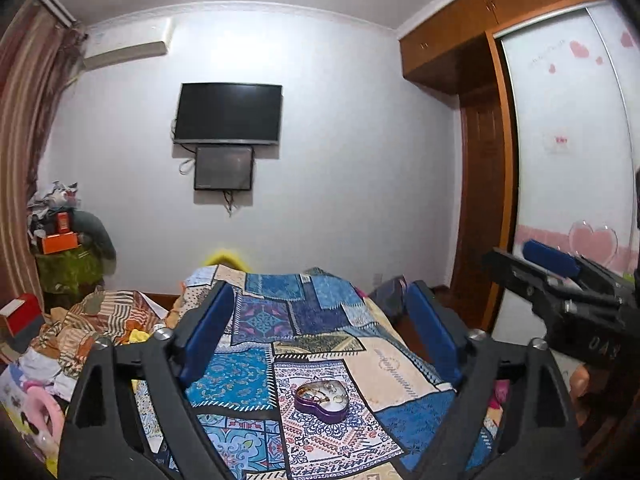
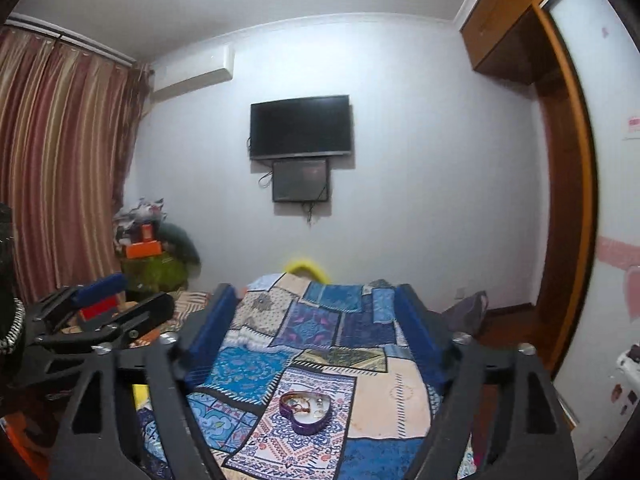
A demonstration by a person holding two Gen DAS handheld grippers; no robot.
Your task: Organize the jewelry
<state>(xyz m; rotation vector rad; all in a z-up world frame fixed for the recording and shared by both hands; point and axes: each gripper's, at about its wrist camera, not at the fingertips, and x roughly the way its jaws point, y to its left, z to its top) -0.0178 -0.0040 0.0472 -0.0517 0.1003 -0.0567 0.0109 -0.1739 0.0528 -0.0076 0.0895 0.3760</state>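
Note:
A purple heart-shaped tin lies open on the patchwork cloth, holding several pieces of jewelry. It also shows in the right wrist view. My left gripper is open and empty, held above and short of the tin. My right gripper is open and empty too, at about the same height. The right gripper shows at the right edge of the left wrist view; the left gripper shows at the left of the right wrist view.
The cloth covers a narrow raised surface. A cluttered bed with bedding lies to the left. A wardrobe with a sliding door stands on the right. A wall-mounted TV hangs ahead.

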